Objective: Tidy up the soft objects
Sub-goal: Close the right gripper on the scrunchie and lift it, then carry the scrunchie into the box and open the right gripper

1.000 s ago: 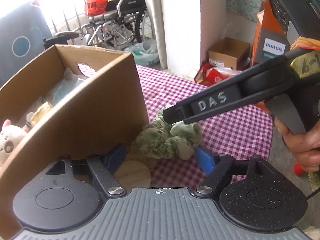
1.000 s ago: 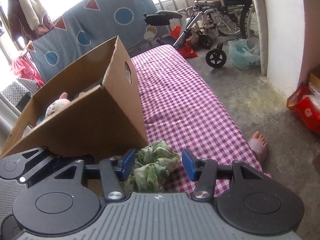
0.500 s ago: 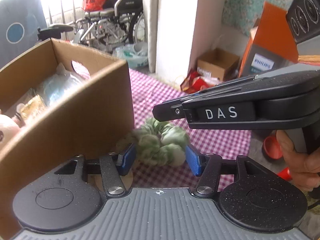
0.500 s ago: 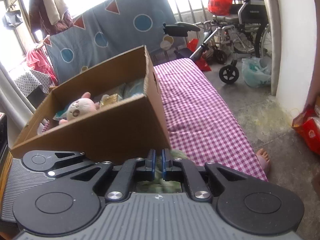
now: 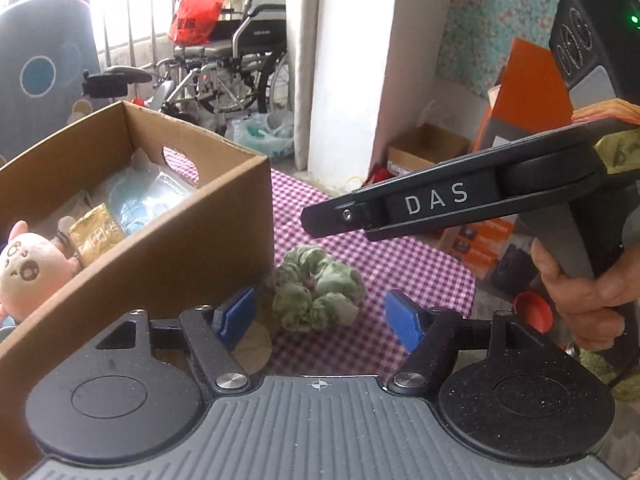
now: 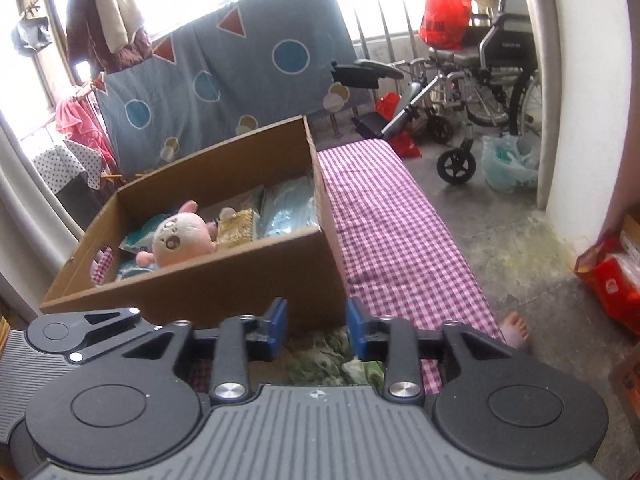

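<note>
A green crumpled scrunchie (image 5: 318, 288) lies on the purple checked cloth (image 5: 400, 272) beside the cardboard box (image 5: 180, 248). My left gripper (image 5: 320, 318) is open just in front of it. My right gripper (image 6: 316, 326) is open and raised above the scrunchie (image 6: 332, 360), which shows below its fingers. In the left wrist view the right gripper's black body (image 5: 440, 200) hangs over the scrunchie. The box (image 6: 224, 280) holds a pink plush toy (image 6: 180, 236), a gold packet (image 6: 236, 226) and pale blue packs (image 6: 288, 208).
The table's right edge drops to a concrete floor (image 6: 500, 232). A wheelchair (image 6: 480, 92) and a red bag (image 6: 442, 12) stand at the back. A white pillar (image 5: 352, 60), small boxes (image 5: 424, 152) and an orange carton (image 5: 524, 80) stand to the right.
My right gripper shut on the scrunchie half a second ago, then opened and rose, leaving it on the cloth. My left gripper opened wider and pulled back and up.
</note>
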The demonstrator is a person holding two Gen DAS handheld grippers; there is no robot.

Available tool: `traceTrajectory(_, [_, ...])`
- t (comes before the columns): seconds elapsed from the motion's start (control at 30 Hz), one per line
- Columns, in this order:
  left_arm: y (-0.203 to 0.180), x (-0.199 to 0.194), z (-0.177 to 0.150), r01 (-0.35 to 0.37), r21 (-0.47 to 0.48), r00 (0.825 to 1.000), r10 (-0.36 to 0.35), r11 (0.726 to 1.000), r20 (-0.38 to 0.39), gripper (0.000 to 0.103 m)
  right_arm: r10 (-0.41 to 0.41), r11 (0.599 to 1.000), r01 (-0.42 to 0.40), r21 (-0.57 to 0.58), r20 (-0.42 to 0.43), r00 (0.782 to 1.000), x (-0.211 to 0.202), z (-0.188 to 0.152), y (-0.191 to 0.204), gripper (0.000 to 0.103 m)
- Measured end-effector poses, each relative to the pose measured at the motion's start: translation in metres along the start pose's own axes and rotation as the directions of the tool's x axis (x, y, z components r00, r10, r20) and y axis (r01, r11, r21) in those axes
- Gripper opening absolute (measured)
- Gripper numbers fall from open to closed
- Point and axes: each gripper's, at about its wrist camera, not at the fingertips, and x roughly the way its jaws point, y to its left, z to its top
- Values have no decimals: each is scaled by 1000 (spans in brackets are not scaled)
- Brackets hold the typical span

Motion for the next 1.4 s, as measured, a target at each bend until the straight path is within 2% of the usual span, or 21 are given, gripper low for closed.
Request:
traceTrajectory(0.03, [-2,5,-1,0,9,1000,0,1000,-11,75,-16,1000,16,3,-12,1000,6,-4,-4,65])
traceTrajectory(0.27, [-10,46,-6,-59,102,994,68,993,-88,73,-37,999,39,17,-109,993,50,-19,-31,63])
traceTrajectory(0.3, [-10,52,-7,-81,120,991,92,990,-93,71,-32,999,34,18,-119,992,55,-20,-34,60])
traceTrajectory(0.33, [-11,57,-7,-96,135,989,110,986,-97,71,-25,999,27,17,-129,991,60,-22,-36,52])
traceTrajectory(0.4, [-11,65,-7,-107,149,986,124,983,-109,69,-16,1000,17,7,-147,989,69,-24,-38,47])
traceTrajectory(0.47, [-10,71,-7,-107,147,984,125,983,-125,61,1,1000,-3,-13,-154,988,75,-28,-36,26])
traceTrajectory(0.57, [-9,76,-6,-105,139,982,124,985,-140,54,17,1000,-20,-21,-135,991,71,-32,-33,19])
traceTrajectory(0.67, [-11,71,-8,-86,129,986,103,988,-132,48,26,999,-29,-23,-94,995,55,-31,-27,17])
traceTrajectory(0.83, [-16,43,-9,-88,120,992,98,989,-80,48,34,997,-34,-71,-6,999,13,-21,-3,17])
traceTrajectory(0.97, [-20,-2,-6,-104,108,995,103,989,19,49,69,989,-57,-135,86,994,-25,-6,25,17])
traceTrajectory(1.13, [-18,-57,7,-168,78,975,155,983,158,50,148,963,-98,-251,187,971,-52,27,61,17])
traceTrajectory(1.27, [-6,-80,22,-213,35,951,199,976,236,50,218,938,-156,-310,178,960,-37,59,80,17])
traceTrajectory(1.33, [4,-80,28,-237,-1,944,230,972,234,50,244,927,-189,-323,140,959,-19,75,85,17])
traceTrajectory(1.4, [17,-75,34,-242,-37,945,244,970,217,50,258,920,-216,-326,92,962,3,88,88,17])
